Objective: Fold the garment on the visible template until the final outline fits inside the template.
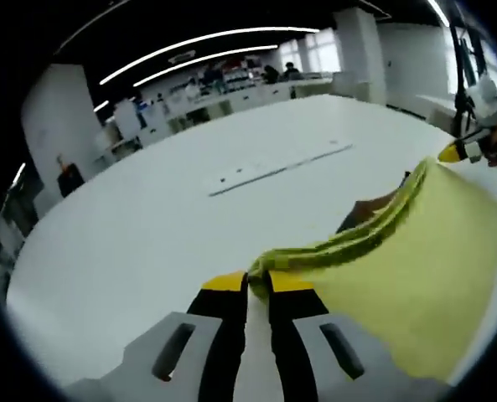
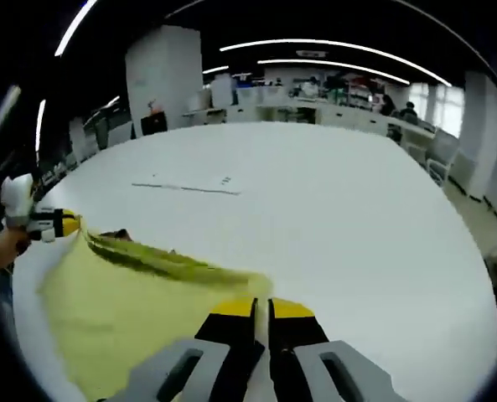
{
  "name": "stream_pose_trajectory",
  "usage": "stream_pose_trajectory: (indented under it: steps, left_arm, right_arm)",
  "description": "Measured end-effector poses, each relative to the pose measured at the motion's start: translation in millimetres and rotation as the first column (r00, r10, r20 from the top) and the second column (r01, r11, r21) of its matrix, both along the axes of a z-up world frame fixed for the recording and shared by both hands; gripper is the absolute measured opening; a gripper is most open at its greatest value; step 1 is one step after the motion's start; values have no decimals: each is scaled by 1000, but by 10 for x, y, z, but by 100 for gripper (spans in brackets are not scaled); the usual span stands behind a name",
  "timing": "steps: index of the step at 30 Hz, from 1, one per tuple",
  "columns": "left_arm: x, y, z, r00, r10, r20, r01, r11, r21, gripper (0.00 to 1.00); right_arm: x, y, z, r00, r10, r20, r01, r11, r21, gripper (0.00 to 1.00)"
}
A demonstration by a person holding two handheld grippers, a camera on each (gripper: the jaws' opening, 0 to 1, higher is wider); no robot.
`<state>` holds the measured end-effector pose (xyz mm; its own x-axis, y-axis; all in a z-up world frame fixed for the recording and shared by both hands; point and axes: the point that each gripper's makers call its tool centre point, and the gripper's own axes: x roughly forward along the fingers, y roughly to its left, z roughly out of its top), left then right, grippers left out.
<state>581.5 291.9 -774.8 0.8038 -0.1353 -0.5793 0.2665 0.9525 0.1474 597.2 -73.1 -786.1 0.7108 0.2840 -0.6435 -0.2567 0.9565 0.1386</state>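
A yellow garment (image 1: 416,268) is stretched between both grippers, its top edge lifted off the white table (image 1: 147,226). My left gripper (image 1: 257,281) is shut on one corner of the cloth. The right gripper (image 1: 466,151) comes in from the right, pinching the far corner. In the right gripper view my right gripper (image 2: 262,307) is shut on the garment (image 2: 122,310) at its near corner, and the left gripper (image 2: 54,224) holds the other end, a hand (image 2: 3,244) behind it. A small brown patch (image 1: 372,206) shows behind the raised edge; I cannot tell what it is.
A thin grey line with small marks (image 1: 282,167) runs across the table beyond the cloth, also seen as the line (image 2: 185,188) in the right gripper view. Broad white table surface (image 2: 357,218) lies to the right. Desks and people stand far behind.
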Motion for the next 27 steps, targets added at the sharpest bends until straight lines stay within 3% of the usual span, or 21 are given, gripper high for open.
stream_pose_trajectory:
  steps: [1, 5, 10, 13, 18, 27]
  left_arm:
    - [-3, 2, -6, 1000, 17, -5, -17, 999, -27, 6]
    - [-35, 30, 10, 1000, 22, -2, -22, 999, -28, 10]
    - [-116, -34, 58, 1000, 26, -9, -27, 988, -150, 21]
    - [-162, -20, 94, 1000, 11, -3, -12, 989, -145, 27]
    - [-266, -61, 169, 999, -34, 4, 34, 984, -173, 40]
    - [-530, -171, 317, 991, -130, 32, 134, 974, -185, 53]
  right_arm:
    - [0, -4, -15, 1000, -16, -14, 16, 1000, 23, 3]
    - [-32, -10, -23, 1000, -1, -20, 1, 1000, 6, 9]
    - [-90, 33, 39, 999, 25, -32, -24, 999, 33, 22]
    - [-135, 89, 99, 998, 54, -35, -52, 997, 62, 30]
    - [-325, 193, 190, 989, 134, -59, -127, 986, 104, 36]
    - [-634, 278, 394, 972, 233, -35, -226, 964, 137, 48]
